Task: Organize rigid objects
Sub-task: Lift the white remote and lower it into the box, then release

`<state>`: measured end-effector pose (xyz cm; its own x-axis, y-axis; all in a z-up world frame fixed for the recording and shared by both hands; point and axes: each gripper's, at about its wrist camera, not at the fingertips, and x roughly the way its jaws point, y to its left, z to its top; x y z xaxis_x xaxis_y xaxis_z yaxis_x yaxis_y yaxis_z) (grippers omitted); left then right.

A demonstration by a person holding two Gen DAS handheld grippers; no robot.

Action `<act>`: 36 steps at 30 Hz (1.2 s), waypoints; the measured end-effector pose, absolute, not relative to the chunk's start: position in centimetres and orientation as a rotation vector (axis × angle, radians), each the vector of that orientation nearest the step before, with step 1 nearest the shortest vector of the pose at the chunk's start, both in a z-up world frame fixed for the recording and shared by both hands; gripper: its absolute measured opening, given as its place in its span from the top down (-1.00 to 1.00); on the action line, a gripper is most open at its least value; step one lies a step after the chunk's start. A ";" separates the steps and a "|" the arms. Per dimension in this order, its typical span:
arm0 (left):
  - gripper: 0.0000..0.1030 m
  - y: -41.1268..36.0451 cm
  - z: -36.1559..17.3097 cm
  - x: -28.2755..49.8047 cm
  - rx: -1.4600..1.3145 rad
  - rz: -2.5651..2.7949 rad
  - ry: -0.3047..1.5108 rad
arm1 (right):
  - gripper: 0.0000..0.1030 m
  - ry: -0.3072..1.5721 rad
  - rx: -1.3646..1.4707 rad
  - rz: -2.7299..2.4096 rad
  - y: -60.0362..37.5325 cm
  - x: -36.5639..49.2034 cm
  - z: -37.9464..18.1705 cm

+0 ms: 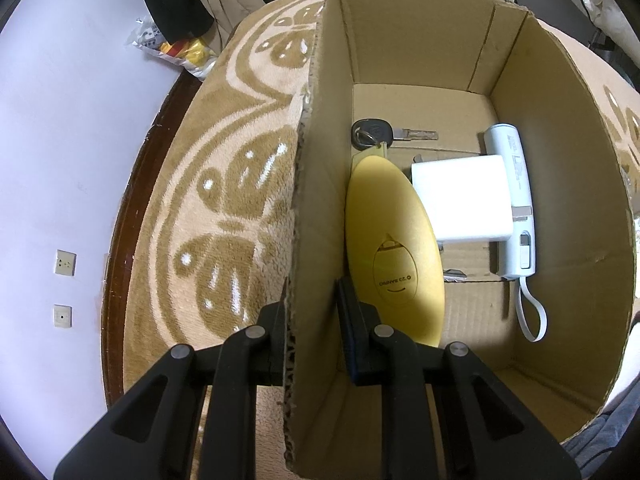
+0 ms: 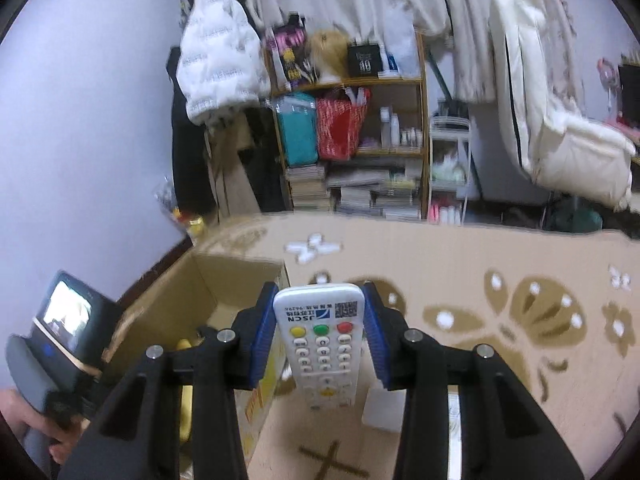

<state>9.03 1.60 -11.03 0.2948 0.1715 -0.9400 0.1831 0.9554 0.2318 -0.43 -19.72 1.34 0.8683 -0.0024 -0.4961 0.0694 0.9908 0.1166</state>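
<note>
Left claw (image 1: pixel 310 336) is clamped tight on the near left wall of the brown cardboard box (image 1: pixel 560 208), one pad outside, one inside. Box sits on a beige patterned carpet (image 1: pixel 224 184). Inside it: yellow oval plastic device (image 1: pixel 394 248) leaning along the left wall, black-headed key (image 1: pixel 384 134) at its 12 o'clock, white square charger block (image 1: pixel 462 196) at its 3 o'clock, pale cylindrical gadget with a white strap (image 1: pixel 514 196) along the right wall.

Right claw (image 2: pixel 320 340) is part open, blue pads gripping the sides of a white remote with coloured buttons (image 2: pixel 322 344), held clear above the carpet. Box lies at its 9 o'clock; a small white block (image 2: pixel 382 410) sits on the carpet at 5 o'clock. Cluttered wooden shelf (image 2: pixel 352 140) at 12 o'clock.
</note>
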 end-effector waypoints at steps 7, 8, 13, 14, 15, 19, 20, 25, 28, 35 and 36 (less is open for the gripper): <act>0.62 1.4 -11.1 9.0 0.324 -0.006 1.278 | 0.15 0.440 0.114 0.034 -18.1 -0.7 5.9; 0.62 1.4 -11.1 9.0 0.325 -0.006 1.278 | 0.15 0.429 0.113 0.048 -17.7 -0.7 6.5; 0.62 1.3 -11.0 9.0 0.326 -0.006 1.278 | 0.15 0.411 0.133 0.124 -15.7 -0.5 7.9; 0.62 1.3 -11.0 9.0 0.325 -0.006 1.278 | 0.15 0.421 0.137 0.134 -15.3 -0.4 7.9; 0.62 1.3 -11.0 9.0 0.324 -0.006 1.278 | 0.15 0.434 0.141 0.141 -15.0 -0.3 7.8; 0.62 1.2 -11.0 9.0 0.324 -0.007 1.279 | 0.15 0.492 0.188 0.188 -14.1 -0.1 6.3; 0.62 1.2 -11.0 9.0 0.325 -0.006 1.278 | 0.15 0.511 0.211 0.202 -14.0 0.1 5.6; 0.62 1.3 -11.0 8.9 0.327 -0.008 1.276 | 0.15 0.615 0.284 0.247 -13.8 1.3 1.8; 0.62 1.3 -10.9 8.9 0.327 -0.006 1.276 | 0.14 0.681 0.264 0.225 -13.5 2.2 -0.1; 0.62 1.5 -10.9 9.1 0.310 -0.017 1.283 | 0.14 0.705 0.260 0.214 -13.9 3.0 -2.7; 0.62 1.6 -10.9 9.1 0.306 -0.017 1.282 | 0.14 0.692 0.266 0.216 -14.0 2.9 -2.7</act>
